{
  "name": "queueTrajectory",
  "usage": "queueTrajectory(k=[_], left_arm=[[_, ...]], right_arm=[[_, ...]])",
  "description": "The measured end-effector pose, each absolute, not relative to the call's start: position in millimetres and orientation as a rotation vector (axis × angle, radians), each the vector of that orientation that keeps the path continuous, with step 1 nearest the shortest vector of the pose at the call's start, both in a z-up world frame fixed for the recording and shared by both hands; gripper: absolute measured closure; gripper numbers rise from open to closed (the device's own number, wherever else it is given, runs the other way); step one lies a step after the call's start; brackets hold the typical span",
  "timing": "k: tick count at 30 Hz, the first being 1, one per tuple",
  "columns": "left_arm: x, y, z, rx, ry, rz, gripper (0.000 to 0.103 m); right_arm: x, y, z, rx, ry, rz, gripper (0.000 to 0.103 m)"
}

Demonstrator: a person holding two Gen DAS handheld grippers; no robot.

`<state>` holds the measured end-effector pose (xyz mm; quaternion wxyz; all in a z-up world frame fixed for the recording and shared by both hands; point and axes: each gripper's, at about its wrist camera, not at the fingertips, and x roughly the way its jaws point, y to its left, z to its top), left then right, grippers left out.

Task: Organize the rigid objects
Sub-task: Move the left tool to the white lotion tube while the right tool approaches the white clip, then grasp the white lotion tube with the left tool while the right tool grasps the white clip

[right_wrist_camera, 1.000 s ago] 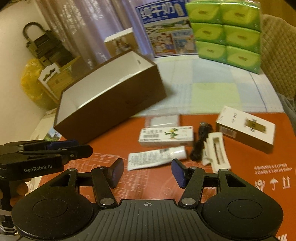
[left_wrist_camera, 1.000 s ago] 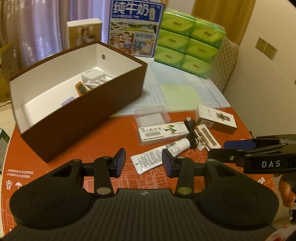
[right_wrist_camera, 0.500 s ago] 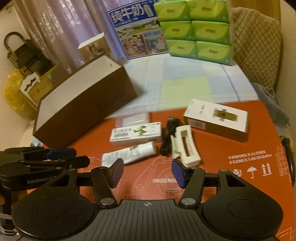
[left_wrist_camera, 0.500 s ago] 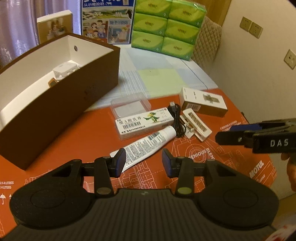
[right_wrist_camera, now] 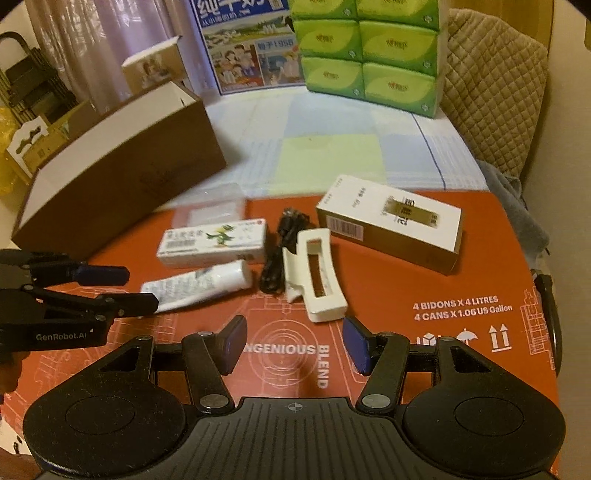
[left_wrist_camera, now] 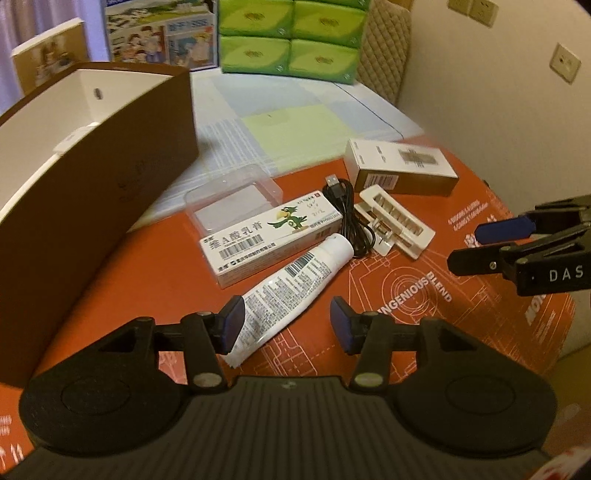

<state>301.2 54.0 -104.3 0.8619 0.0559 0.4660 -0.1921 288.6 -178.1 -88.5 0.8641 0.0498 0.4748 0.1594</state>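
A brown box with a white inside (left_wrist_camera: 92, 177) (right_wrist_camera: 122, 177) stands at the left. On the red mat lie a white tube (left_wrist_camera: 295, 277) (right_wrist_camera: 199, 284), a parrot-print ointment carton (left_wrist_camera: 269, 236) (right_wrist_camera: 212, 242), a clear plastic case (left_wrist_camera: 232, 199) (right_wrist_camera: 210, 212), a black USB cable (left_wrist_camera: 351, 221) (right_wrist_camera: 280, 251), a white hair clip (left_wrist_camera: 395, 225) (right_wrist_camera: 317, 273) and a white-and-gold carton (left_wrist_camera: 402, 170) (right_wrist_camera: 391, 225). My left gripper (left_wrist_camera: 286, 325) (right_wrist_camera: 110, 288) is open, low over the tube's flat end. My right gripper (right_wrist_camera: 295, 345) (left_wrist_camera: 480, 243) is open, just short of the hair clip.
A green tissue pack (left_wrist_camera: 288, 40) (right_wrist_camera: 365, 48), a blue milk carton (left_wrist_camera: 162, 33) (right_wrist_camera: 251, 48) and a small photo box (left_wrist_camera: 48, 62) (right_wrist_camera: 155, 66) stand at the table's back. A quilted chair (right_wrist_camera: 491, 92) is at the right. A wall (left_wrist_camera: 498, 110) is close on the right.
Both grippers moved forward and down toward the items on the mat. The left one now has the tube's end between its fingers. Both stayed open.
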Motion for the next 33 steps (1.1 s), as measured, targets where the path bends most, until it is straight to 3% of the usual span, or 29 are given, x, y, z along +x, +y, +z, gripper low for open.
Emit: queueTrajectory(k=[15,21,28,30,32,33], left_arm=[[328.4,44.2,-136.2,0.201,1.019,-0.459,0.057],[335.0,41.3,-142.7,0.231,1.024,-0.471,0.049],[337.3,37.7,-145.5,0.216,1.036,-0.476,0.053],[335.9,36.4,-146.3,0.194,1.053,-0.476,0.056],[332.3,34.2,-146.8,0.192,1.055,-0.466,0.057],[330.3,33.2,-146.8,0.190,1.056,-0.459,0.058]], right_arm=[[316.0,-174.6,-121.0,0.035,1.007,0.353,0.049],[324.6,-168.9,-128.5,0.017,1.010,0.363,0.049],[329.0,-166.4,-133.7,-0.002,0.991,0.362,0.049],[327.6,-166.0,-133.2,-0.014,0.983,0.363,0.056],[327.1,-164.9,-134.2,-0.034,0.991,0.360,0.075],[326.6,-165.1,-135.2,-0.038,0.996,0.359,0.075]])
